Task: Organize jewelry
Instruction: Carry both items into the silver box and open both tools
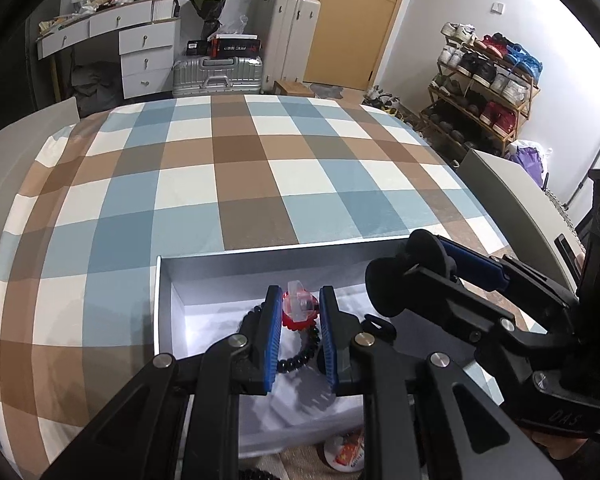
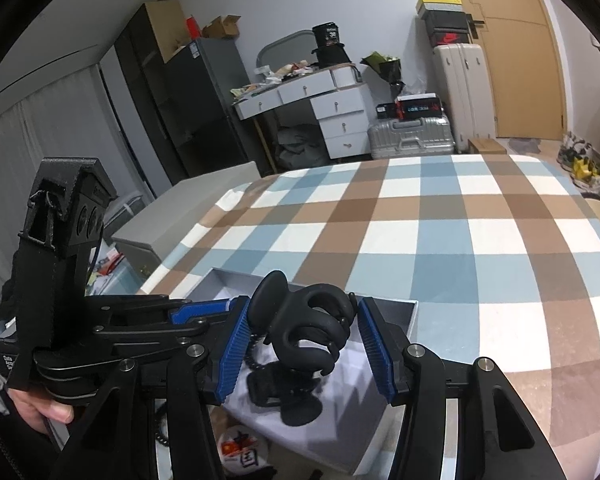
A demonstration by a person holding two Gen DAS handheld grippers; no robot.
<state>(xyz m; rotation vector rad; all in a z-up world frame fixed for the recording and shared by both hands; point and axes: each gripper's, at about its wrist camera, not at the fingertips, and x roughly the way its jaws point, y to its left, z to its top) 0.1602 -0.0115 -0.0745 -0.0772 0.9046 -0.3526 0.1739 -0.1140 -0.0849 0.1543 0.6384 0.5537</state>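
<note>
An open grey jewelry box (image 1: 168, 280) with a white lining sits on the checked bedspread. In the left wrist view my left gripper (image 1: 300, 300) is shut on a clear and red hair clip (image 1: 298, 308), held over the box above a black bead bracelet (image 1: 300, 354). In the right wrist view my right gripper (image 2: 300, 312) is shut on a large black claw hair clip (image 2: 306, 328), held above the box (image 2: 380, 460). The right gripper also shows in the left wrist view (image 1: 404, 276). A black item (image 2: 288, 404) lies on the lining below it.
The checked bedspread (image 1: 240, 176) stretches away behind the box. A round tin with red print (image 1: 346, 450) lies in front of the box. A white dresser (image 1: 140, 48), suitcases (image 1: 216, 74) and a shoe rack (image 1: 484, 84) stand beyond the bed.
</note>
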